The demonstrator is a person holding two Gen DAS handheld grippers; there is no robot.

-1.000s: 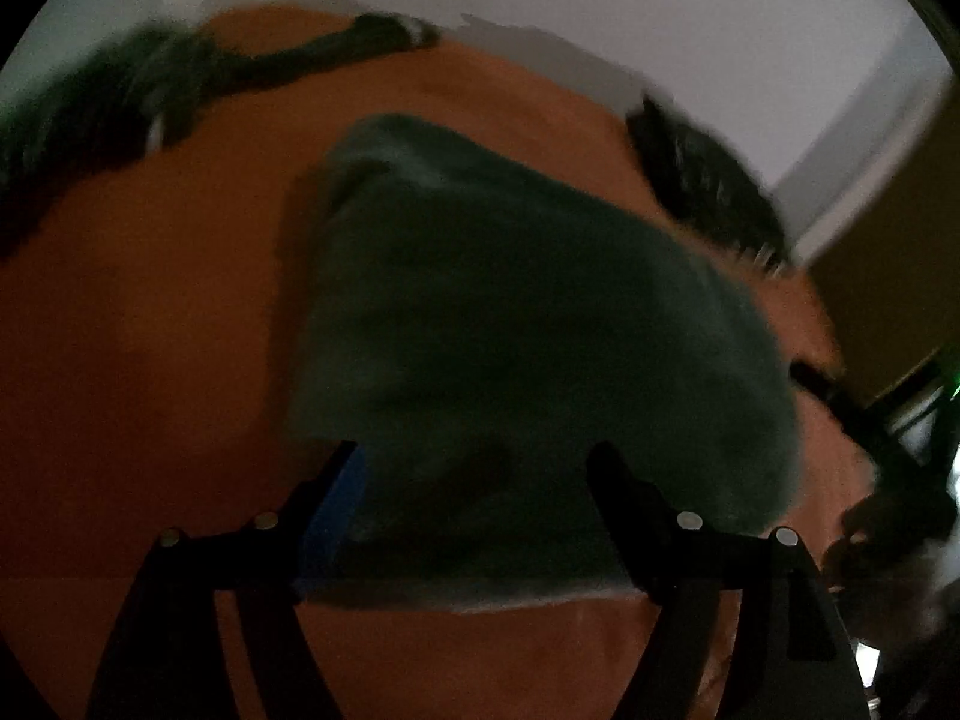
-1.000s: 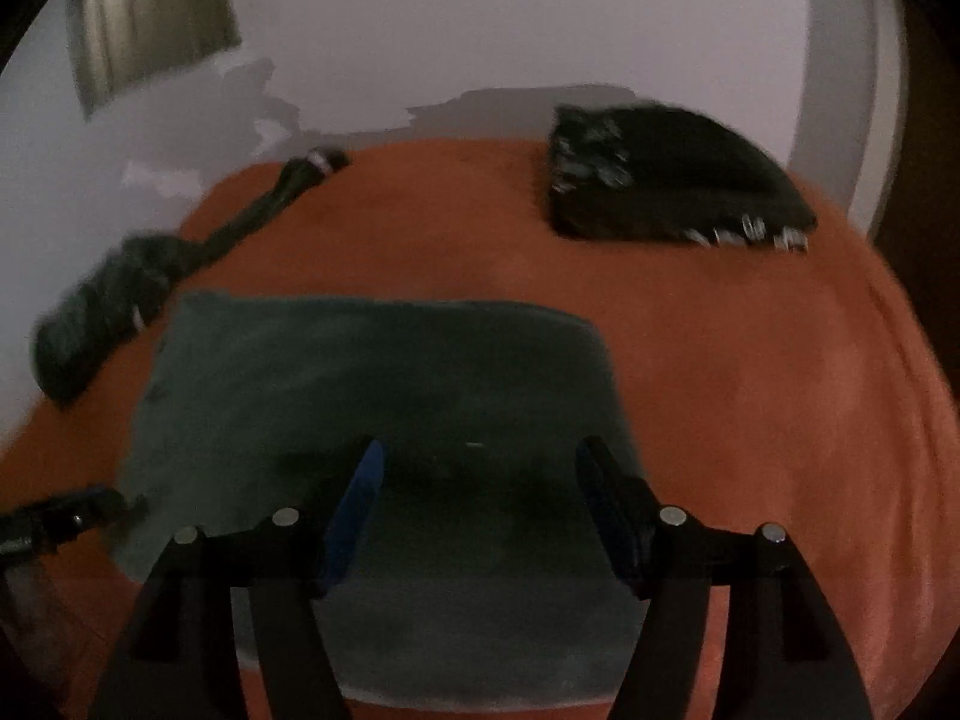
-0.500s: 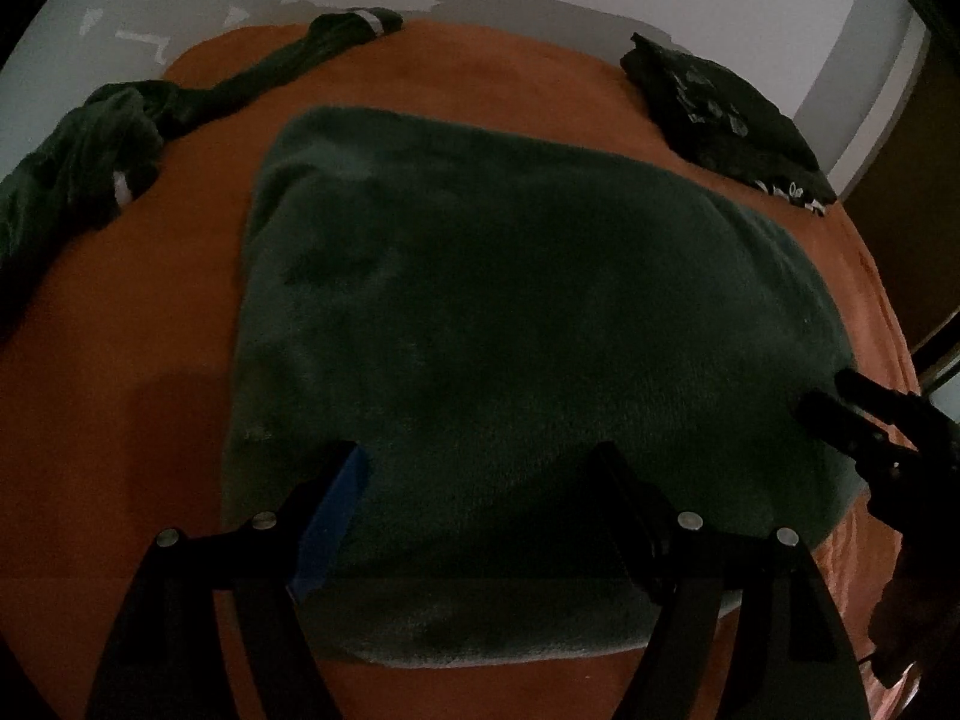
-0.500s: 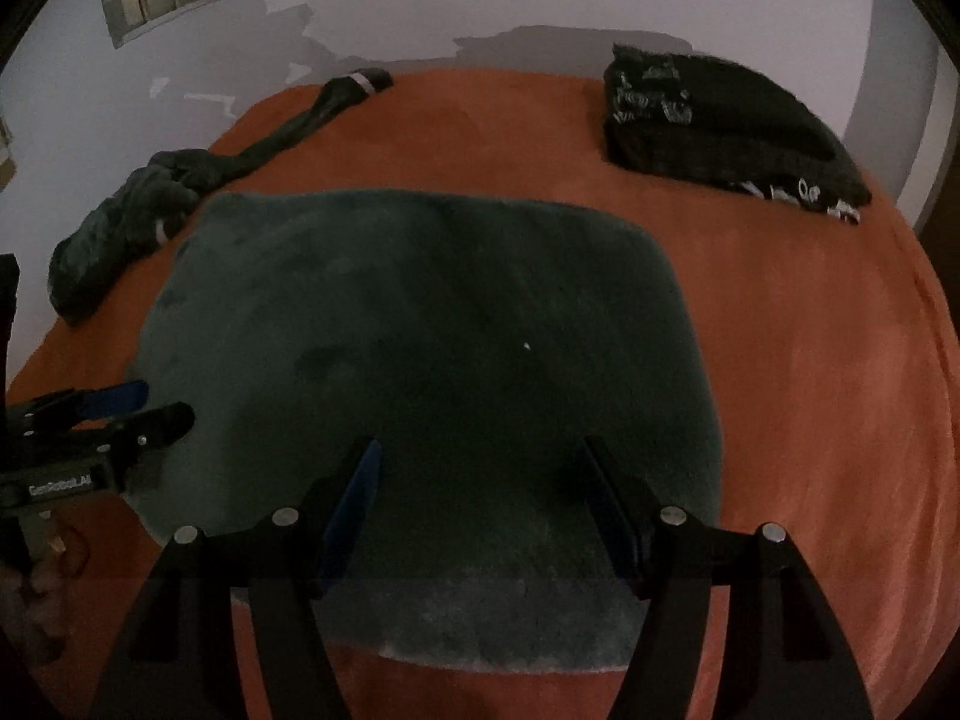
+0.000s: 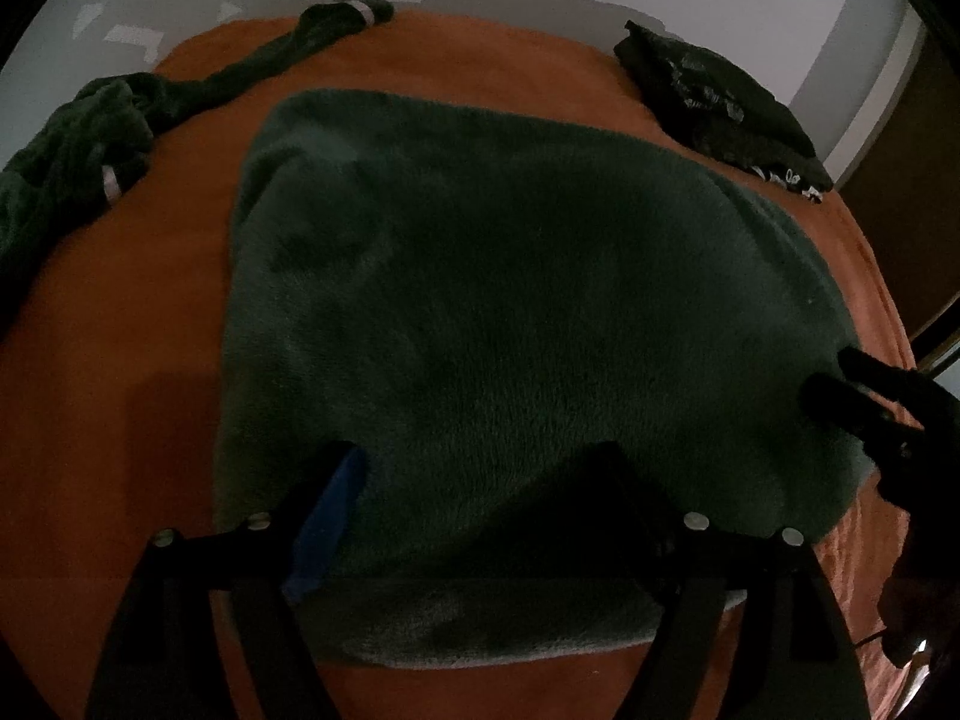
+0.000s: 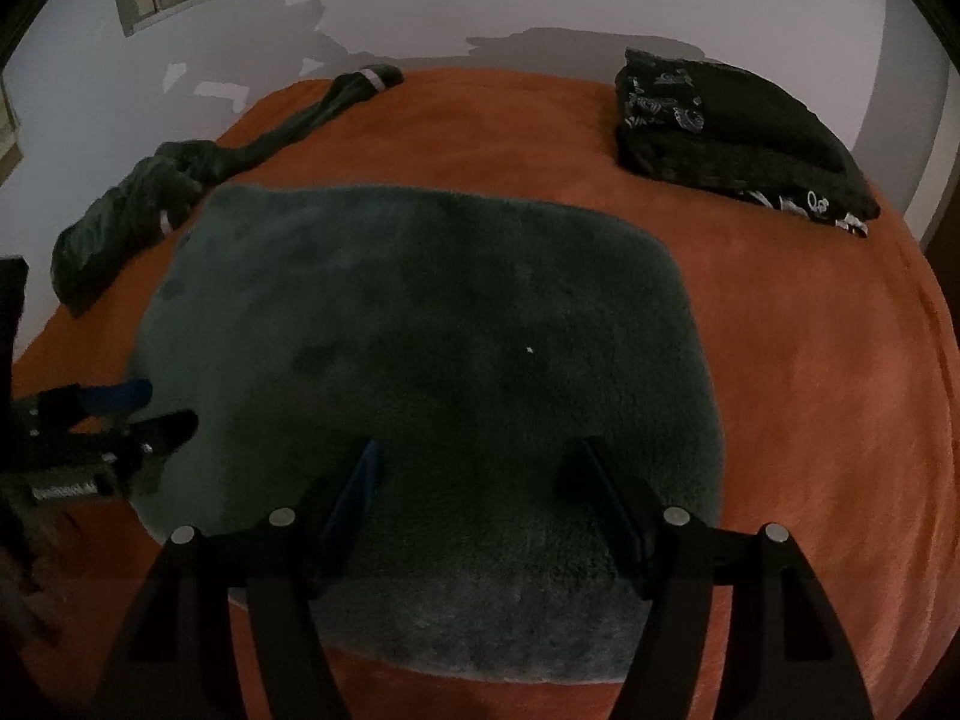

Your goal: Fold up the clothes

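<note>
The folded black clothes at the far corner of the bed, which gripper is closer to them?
Right. The right gripper hovers open over the fuzzy green garment's near right part, on the folded black clothes' side. The left gripper is open over its left part, farther away.

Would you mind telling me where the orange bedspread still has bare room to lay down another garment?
Widest bare patch: the orange bedspread right of the fluffy green garment, below the folded black pile. A narrower strip runs behind the green garment. The left side is crowded by the crumpled dark green garment.
</note>
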